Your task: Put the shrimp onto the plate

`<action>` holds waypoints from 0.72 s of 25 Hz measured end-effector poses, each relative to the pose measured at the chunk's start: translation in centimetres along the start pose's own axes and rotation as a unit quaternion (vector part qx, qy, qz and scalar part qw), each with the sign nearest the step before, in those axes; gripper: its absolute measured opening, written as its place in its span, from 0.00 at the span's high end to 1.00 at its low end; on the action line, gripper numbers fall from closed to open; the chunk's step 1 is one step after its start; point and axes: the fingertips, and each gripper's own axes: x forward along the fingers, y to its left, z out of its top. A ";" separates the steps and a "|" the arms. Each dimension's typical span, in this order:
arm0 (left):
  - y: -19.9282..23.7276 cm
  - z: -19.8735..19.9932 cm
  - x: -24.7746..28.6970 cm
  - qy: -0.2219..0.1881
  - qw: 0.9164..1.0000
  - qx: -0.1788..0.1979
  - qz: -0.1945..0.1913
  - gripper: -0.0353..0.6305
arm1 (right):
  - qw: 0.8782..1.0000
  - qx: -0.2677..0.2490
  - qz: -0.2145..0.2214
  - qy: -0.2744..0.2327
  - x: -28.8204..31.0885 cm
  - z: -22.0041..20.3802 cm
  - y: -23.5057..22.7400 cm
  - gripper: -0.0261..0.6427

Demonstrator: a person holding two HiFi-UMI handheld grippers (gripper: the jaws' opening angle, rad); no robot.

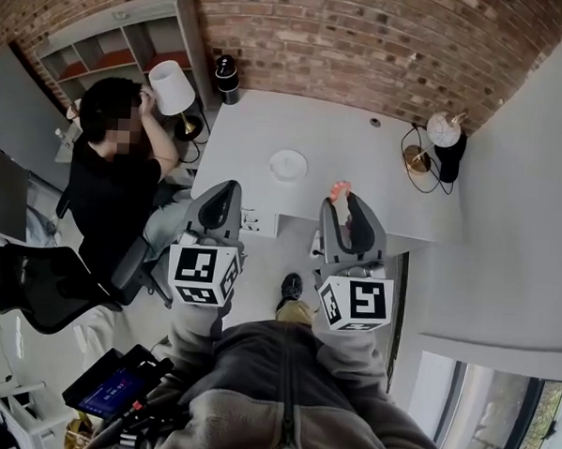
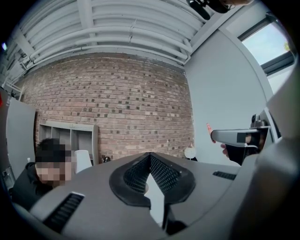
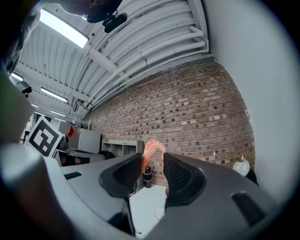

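Note:
A curved pink-orange shrimp (image 3: 151, 151) is held up in the air between the jaws of my right gripper (image 3: 153, 165), which is shut on it. In the head view the shrimp (image 1: 340, 189) sticks out of the right gripper (image 1: 344, 203) over the near edge of the white table (image 1: 359, 176). A small round white plate (image 1: 289, 165) lies on the table, to the left of and beyond the shrimp. My left gripper (image 1: 228, 192) hovers at the table's near left corner, and its jaws (image 2: 150, 157) meet at the tips with nothing between them.
A person (image 1: 115, 163) sits at the table's left side beside a white-shaded lamp (image 1: 173, 86). A black cylinder (image 1: 227, 75) stands at the back by the brick wall, and a globe lamp (image 1: 444, 131) with a cable at the right. A black office chair (image 1: 33, 286) is at the lower left.

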 end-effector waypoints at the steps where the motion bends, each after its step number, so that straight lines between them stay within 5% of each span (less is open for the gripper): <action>1: -0.1 0.1 1.1 0.001 1.000 -0.001 -0.001 0.94 | 1.000 -0.002 0.002 0.000 0.8 0.0 -0.7 0.74; 18: -2.2 3.0 17.1 0.004 1.000 0.024 -0.010 0.94 | 1.000 0.015 0.003 -0.004 11.1 -0.3 -12.3 0.74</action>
